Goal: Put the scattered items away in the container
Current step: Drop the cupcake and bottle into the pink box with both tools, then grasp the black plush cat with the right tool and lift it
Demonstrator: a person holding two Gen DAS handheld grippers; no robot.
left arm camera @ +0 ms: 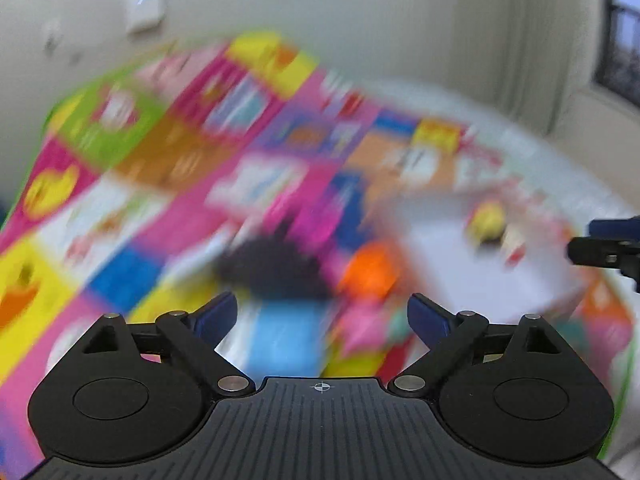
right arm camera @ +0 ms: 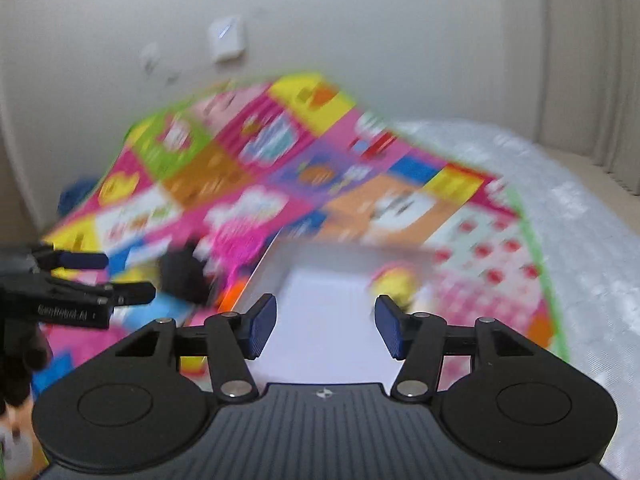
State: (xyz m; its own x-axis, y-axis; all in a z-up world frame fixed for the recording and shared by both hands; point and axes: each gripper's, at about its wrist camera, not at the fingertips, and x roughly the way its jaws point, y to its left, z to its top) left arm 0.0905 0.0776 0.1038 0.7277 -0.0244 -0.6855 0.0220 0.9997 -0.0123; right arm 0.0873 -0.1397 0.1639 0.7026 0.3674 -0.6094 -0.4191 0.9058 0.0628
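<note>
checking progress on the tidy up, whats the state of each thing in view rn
left gripper: open, nothing between its fingers
right gripper: open, empty
white container: on the play mat, open top
yellow toy: inside the container, at its right side
black item: on the mat, outside the container
orange item: on the mat, outside the container

The play mat (right arm camera: 248, 184) is a patchwork of bright squares: pink, yellow, lime green, orange, blue and white, with a green edge and, right of the container (right arm camera: 332, 320), a pale patch dotted red. The container itself is plain white, with a yellow toy (right arm camera: 394, 282) at its right rim and, just left of it, an orange thing (left arm camera: 370, 270) and a black one (left arm camera: 276, 268), both blurred. Both grippers are black with dark blue pads (right arm camera: 264, 326), and the wall (right arm camera: 360, 40) behind the mat is off-white.
</note>
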